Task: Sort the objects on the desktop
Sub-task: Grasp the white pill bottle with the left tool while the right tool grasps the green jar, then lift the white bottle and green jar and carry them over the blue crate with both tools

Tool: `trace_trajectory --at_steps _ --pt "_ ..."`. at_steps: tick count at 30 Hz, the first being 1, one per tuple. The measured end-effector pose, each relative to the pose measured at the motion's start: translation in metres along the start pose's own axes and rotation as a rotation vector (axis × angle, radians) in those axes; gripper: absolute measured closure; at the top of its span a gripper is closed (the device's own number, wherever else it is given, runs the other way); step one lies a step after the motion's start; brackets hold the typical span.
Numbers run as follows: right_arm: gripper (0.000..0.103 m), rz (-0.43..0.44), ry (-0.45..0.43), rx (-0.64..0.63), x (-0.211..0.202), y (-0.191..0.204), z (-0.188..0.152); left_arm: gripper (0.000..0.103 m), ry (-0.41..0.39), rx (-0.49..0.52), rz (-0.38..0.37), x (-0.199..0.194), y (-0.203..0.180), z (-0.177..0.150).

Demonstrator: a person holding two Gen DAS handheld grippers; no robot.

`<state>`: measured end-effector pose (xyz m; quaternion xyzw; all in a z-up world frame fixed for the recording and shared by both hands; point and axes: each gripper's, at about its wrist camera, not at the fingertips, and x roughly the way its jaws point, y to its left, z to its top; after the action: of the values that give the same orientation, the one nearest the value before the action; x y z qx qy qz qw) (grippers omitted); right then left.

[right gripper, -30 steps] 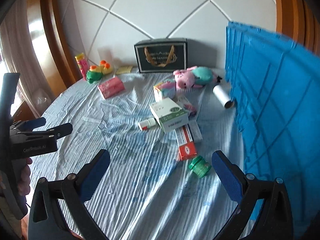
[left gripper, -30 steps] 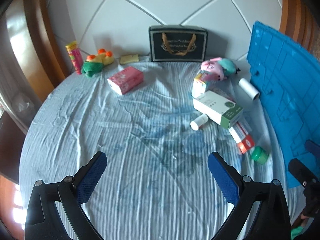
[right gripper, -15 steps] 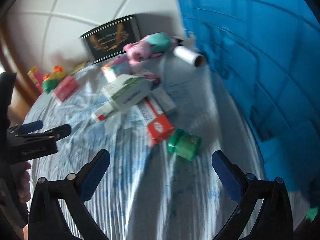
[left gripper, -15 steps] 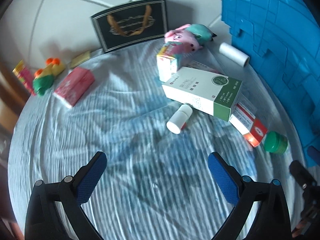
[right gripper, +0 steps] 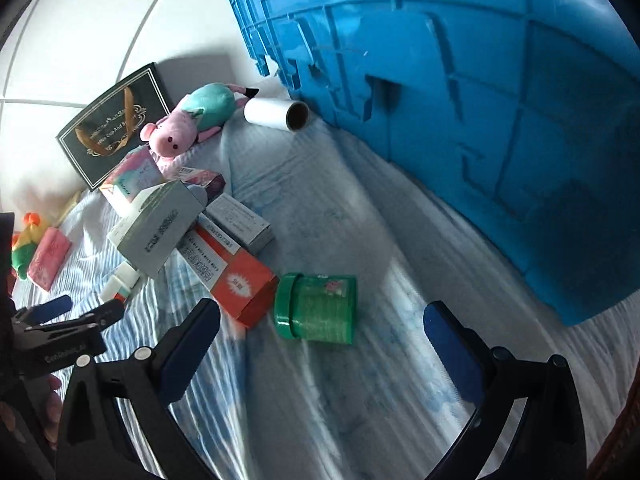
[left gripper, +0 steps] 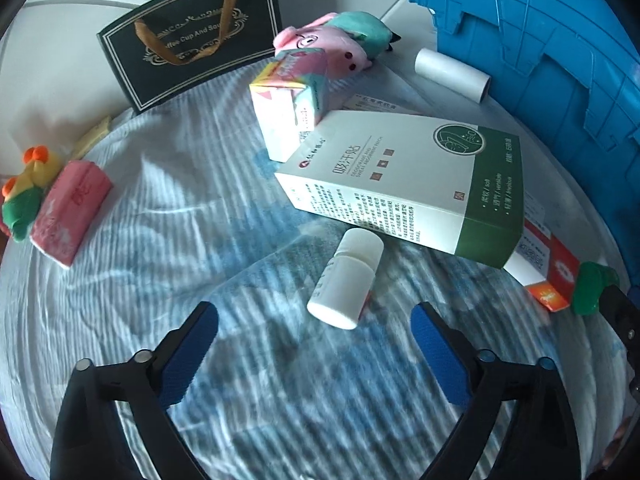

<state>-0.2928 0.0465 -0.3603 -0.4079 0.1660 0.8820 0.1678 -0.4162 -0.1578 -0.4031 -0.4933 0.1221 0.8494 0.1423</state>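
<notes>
Desktop objects lie scattered on a round table covered with a blue and white striped cloth. Near the middle, a small white bottle lies on its side, just in front of a large white and green box that rests tilted on other boxes. Behind it stands a pastel carton, with a pink pig plush toy behind that, and a black gift bag upright against the white wall. To the left sit a pink packet and a yellow and green toy. A white paper roll lies beside a big blue plastic crate on the right. A red and white box touches a green jar lying on its side.

The left gripper hangs just above the cloth with its blue-padded fingers spread wide, empty, the white bottle just ahead between them. The right gripper is likewise spread wide and empty, with the green jar just ahead between its fingers.
</notes>
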Motion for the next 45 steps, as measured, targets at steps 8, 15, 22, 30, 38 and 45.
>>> trace_trajectory --at_steps 8,15,22,30,38,45 --pt "0.032 -0.028 0.045 -0.012 0.022 0.007 0.001 0.049 0.015 -0.048 -0.062 0.012 0.002 0.001" --pt "0.055 -0.023 0.083 -0.042 0.029 0.008 -0.005 0.071 0.010 -0.042 -0.040 0.001 -0.007 -0.004" --pt "0.055 0.035 0.050 -0.096 0.003 0.017 -0.002 0.075 -0.033 -0.077 -0.015 -0.036 -0.002 -0.008" --pt "0.055 0.113 -0.013 -0.166 -0.042 0.034 0.013 0.075 -0.100 -0.119 0.026 -0.091 0.004 -0.010" --pt "0.055 0.219 -0.100 -0.284 -0.101 0.055 0.033 0.075 -0.223 -0.190 0.084 -0.169 0.003 -0.010" --pt "0.055 0.315 -0.230 -0.392 -0.172 0.067 0.060 0.075 -0.340 -0.250 0.139 -0.250 -0.003 -0.014"
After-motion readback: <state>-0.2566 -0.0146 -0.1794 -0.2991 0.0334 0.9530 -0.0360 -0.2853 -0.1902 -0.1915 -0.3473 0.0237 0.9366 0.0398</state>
